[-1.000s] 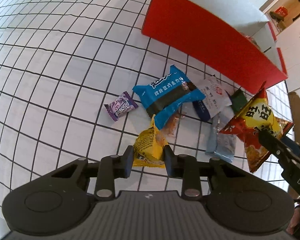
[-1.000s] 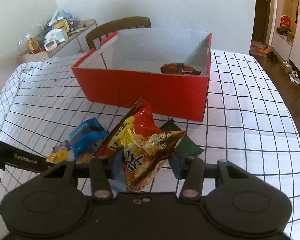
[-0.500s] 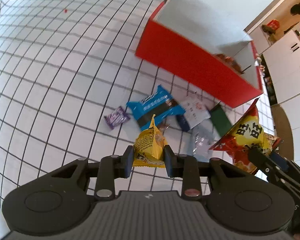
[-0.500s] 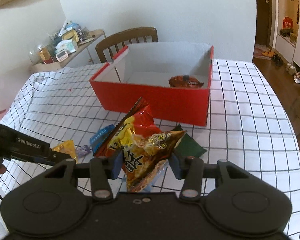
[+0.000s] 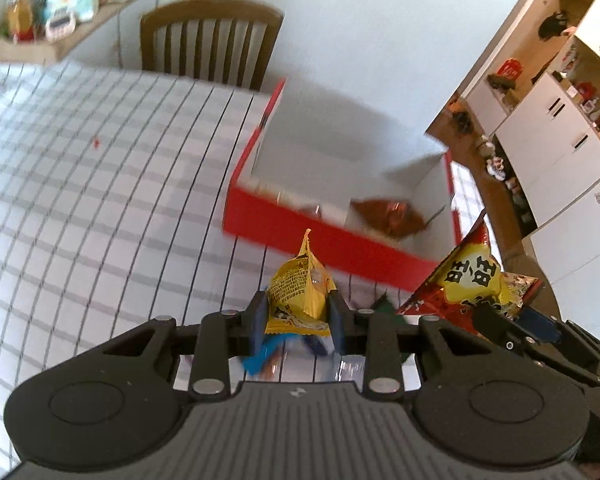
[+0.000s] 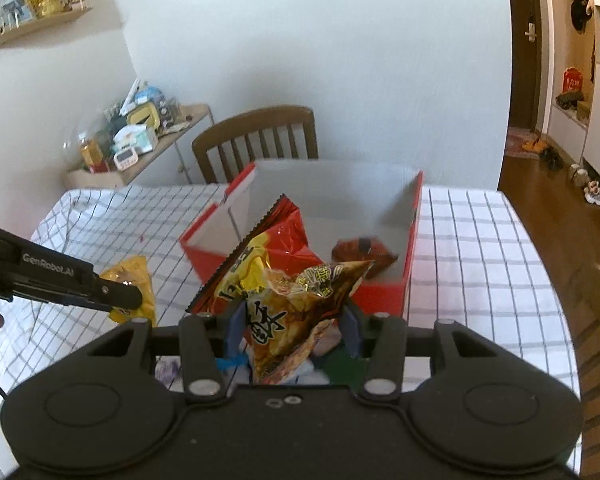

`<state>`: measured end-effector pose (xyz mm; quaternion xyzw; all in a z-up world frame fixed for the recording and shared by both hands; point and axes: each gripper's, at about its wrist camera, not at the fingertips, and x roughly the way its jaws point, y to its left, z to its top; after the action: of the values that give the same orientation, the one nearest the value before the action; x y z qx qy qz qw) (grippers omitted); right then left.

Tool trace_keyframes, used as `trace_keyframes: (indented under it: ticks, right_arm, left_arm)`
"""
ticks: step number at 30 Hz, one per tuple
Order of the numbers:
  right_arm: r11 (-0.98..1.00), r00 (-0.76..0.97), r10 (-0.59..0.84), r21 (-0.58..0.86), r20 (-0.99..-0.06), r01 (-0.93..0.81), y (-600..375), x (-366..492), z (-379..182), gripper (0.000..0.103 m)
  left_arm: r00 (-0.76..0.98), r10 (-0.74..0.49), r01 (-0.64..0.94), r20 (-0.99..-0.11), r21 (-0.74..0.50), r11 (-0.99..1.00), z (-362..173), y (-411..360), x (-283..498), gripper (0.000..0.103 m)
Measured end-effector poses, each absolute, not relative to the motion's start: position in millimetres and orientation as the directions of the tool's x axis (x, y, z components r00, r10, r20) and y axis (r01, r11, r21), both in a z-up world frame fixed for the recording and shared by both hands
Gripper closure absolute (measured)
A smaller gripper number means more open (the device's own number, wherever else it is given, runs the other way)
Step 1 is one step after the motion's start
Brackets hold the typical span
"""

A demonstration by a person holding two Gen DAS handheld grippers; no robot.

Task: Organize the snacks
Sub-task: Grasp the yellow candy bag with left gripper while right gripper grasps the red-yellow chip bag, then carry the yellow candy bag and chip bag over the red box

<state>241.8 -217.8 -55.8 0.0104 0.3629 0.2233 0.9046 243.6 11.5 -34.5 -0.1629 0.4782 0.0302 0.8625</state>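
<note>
Both grippers hang in the air on the near side of the red box (image 6: 300, 292), each with a snack pinched between its pads. The left gripper (image 5: 298, 312) has its jaws drawn narrow onto a small yellow packet (image 5: 300, 296), which stands upright between the pads with its crimped top pointing toward the box's near wall. The right gripper (image 6: 294, 332) holds a larger red and yellow snack bag (image 6: 284, 280), clamped low on its crumpled body, so the bag's serrated top edge rises in front of the box's near wall. The right gripper and its bag are just to the right of the left one, a little nearer the box's right corner.

The box sits open on the table's white checked cloth (image 6: 480, 248), its inside white. One dark reddish-brown packet (image 6: 362, 256) lies on the box floor, close to the right wall and the near corner.

Below the grippers, on the cloth in front of the box, a few snacks lie loose: a blue wrapper (image 5: 268, 354), a dark green packet (image 6: 346, 368), and a small purple one (image 6: 167, 370), all partly hidden behind the gripper bodies.

Beyond the box's far wall stands a wooden chair (image 6: 256, 140).
</note>
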Motion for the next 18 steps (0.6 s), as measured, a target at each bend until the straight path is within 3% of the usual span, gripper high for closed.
trace_keyframes:
  ticks: [18]
  right_arm:
    - [0.930,0.671,0.350,0.155,-0.653,-0.334,-200,328,-49,0.055]
  left_arm:
    - [0.614,0.014,-0.140,-0.789,-0.092,0.986,-6,-8,338,0.072]
